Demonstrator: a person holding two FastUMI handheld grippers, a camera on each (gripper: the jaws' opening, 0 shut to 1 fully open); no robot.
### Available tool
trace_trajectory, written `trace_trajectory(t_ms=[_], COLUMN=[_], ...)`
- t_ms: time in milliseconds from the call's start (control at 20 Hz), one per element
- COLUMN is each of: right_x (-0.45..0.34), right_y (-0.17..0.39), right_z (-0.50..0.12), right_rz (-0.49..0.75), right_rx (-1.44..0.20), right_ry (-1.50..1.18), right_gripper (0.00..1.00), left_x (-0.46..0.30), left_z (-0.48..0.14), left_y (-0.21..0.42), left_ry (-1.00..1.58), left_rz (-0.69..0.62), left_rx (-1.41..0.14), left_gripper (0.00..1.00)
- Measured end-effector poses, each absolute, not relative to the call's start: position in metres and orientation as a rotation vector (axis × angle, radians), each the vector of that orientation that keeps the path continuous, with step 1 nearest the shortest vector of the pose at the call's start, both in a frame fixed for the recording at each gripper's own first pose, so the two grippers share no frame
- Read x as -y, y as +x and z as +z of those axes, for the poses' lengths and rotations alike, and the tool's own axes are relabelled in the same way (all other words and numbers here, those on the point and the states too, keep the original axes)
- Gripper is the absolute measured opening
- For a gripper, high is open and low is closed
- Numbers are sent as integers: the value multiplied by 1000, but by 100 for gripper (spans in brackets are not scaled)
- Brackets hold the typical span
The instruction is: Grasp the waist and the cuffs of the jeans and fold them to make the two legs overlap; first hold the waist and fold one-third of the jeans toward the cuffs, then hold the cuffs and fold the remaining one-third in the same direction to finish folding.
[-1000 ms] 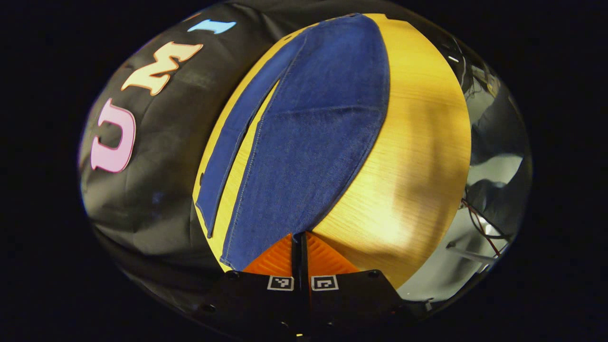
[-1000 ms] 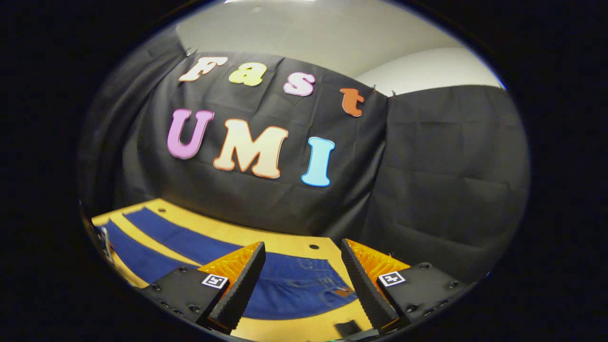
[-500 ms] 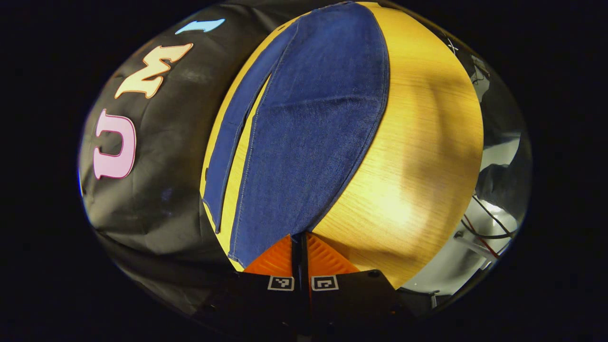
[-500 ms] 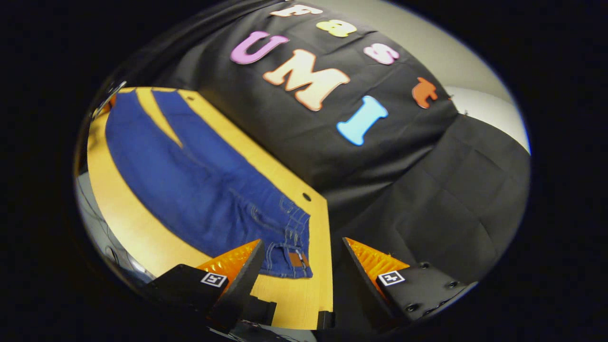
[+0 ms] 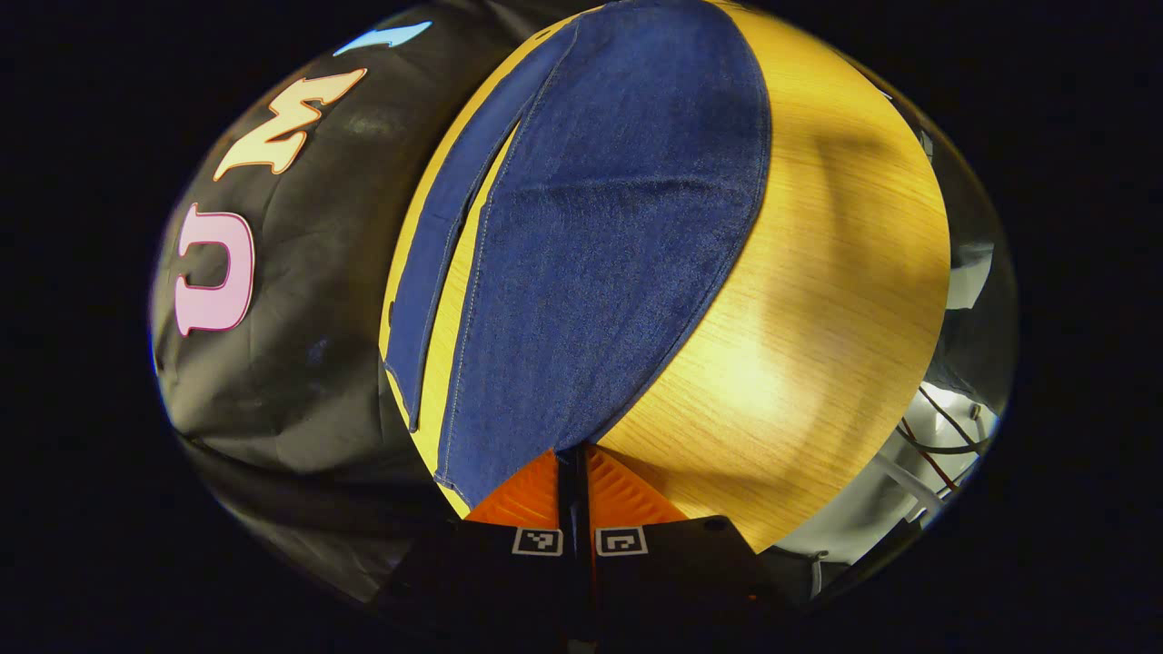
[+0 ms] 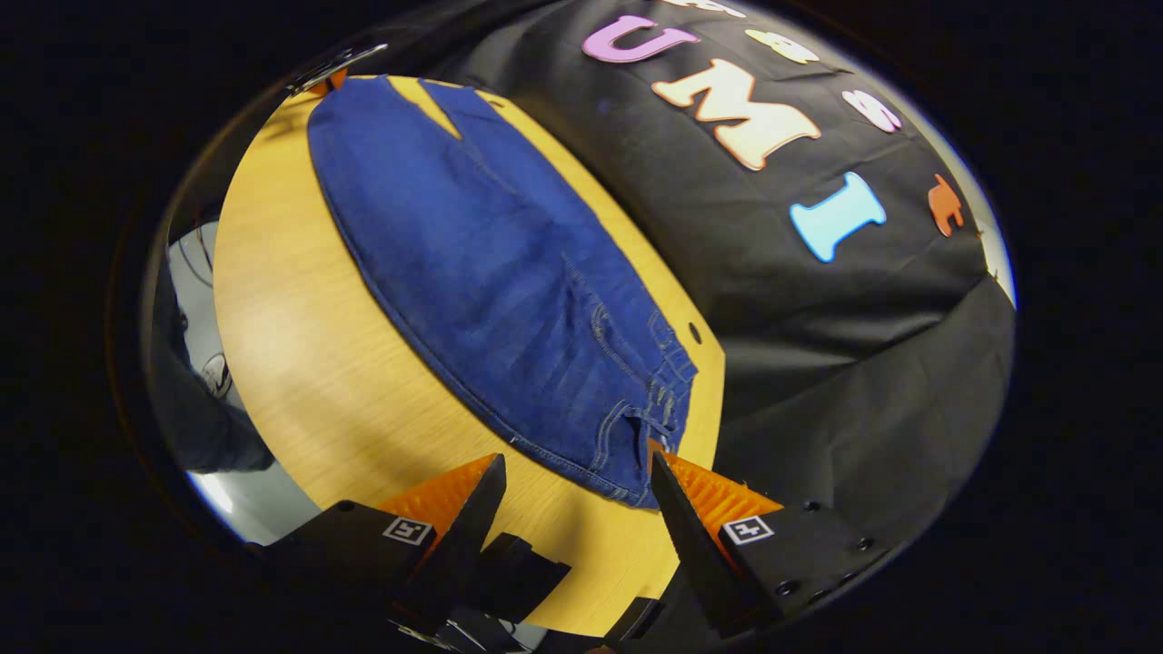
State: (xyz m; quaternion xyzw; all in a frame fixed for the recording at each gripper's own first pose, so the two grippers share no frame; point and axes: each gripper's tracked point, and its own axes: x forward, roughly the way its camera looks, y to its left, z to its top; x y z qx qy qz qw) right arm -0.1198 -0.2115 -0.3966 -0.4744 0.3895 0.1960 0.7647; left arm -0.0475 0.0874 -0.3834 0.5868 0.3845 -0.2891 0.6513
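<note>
Blue jeans (image 5: 600, 254) lie flat on the wooden table (image 5: 818, 318), legs spread in a narrow V. In the left gripper view the near leg's cuff corner runs into my left gripper (image 5: 572, 451), which is shut on it. The far leg (image 5: 436, 263) lies along the table's back edge. In the right gripper view the jeans (image 6: 482, 272) stretch away from the waist (image 6: 650, 427), which lies close to the table's end. My right gripper (image 6: 575, 463) stands open just above the waist's near corner, with nothing between its fingers. An orange bit of the left gripper (image 6: 320, 84) shows at the cuff end.
The black cloth wall (image 6: 818, 300) hangs right behind the table's back edge. A small round hole (image 6: 694, 332) sits in the table top beside the waist. A broad strip of bare wood (image 6: 300, 345) runs along the jeans' near side. Cables (image 5: 945, 427) hang beyond the table.
The right gripper has tipped down from facing the wall and come in over the waist end of the jeans, still open. The left gripper stays shut on the cuff, barely shifted.
</note>
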Motion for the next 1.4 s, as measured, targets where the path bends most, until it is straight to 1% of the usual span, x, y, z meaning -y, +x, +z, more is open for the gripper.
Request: trace_trajectory(t_ms=[150, 200, 300, 350, 400, 450, 500, 550, 600, 650, 800, 850, 900, 950, 1000, 1050, 1150, 1250, 1400], right_x=[205, 203, 206, 205, 205, 204, 204, 203, 203, 201, 200, 199, 201, 200, 201, 198, 197, 195, 188], right_y=[-115, -111, -103, -98, -94, -92, -89, -87, -87, -87, -93, -91, -87, -86, -84, -82, -80, -70, -47], right_z=[-411, -413, -421, -423, -426, -429, -434, -438, -442, -447, -454, -453, -454, -447, -450, -447, -441, -431, -405], right_rz=[516, 535, 552, 565, 572, 578, 588, 597, 607, 619, 633, 629, 615, 593, 579, 573, 550, 518, 451], right_rx=[-843, -830, -829, -827, -828, -838, -843, -844, -845, -855, -906, -916, -926, -917, -913, -899, -883, -867, -825], right_ry=[-1113, -1141, -1182, -1199, -1212, -1222, -1232, -1247, -1260, -1266, -1250, -1239, -1223, -1209, -1209, -1216, -1213, -1192, -1169], right_gripper=[100, 97, 95, 89, 89, 83, 81, 76, 67, 55, 29, 7, 15, 11, 4, 5, 2, 3, 2], left_x=[-87, -87, -87, -87, -87, -87, -87, -88, -87, -87, -87, -87, -87, -87, -88, -88, -88, -88, -89], left_z=[-383, -383, -384, -384, -384, -384, -384, -384, -384, -384, -384, -383, -383, -383, -384, -383, -382, -375, -348], left_y=[-47, -46, -45, -46, -45, -45, -44, -44, -44, -44, -44, -44, -43, -43, -43, -43, -40, -33, -11], left_ry=[1332, 1336, 1340, 1337, 1333, 1331, 1331, 1332, 1330, 1327, 1335, 1342, 1348, 1350, 1344, 1326, 1282, 1267, 1231], left_rz=[-647, -645, -643, -641, -638, -634, -631, -628, -629, -626, -623, -624, -623, -623, -621, -617, -595, -559, -492], left_rx=[-881, -882, -884, -886, -889, -891, -891, -892, -891, -893, -885, -878, -874, -870, -869, -870, -878, -846, -796], left_gripper=[0, 0, 0, 0, 0, 0, 0, 0, 0, 0, 0, 0, 0, 0, 0, 0, 0, 0, 0])
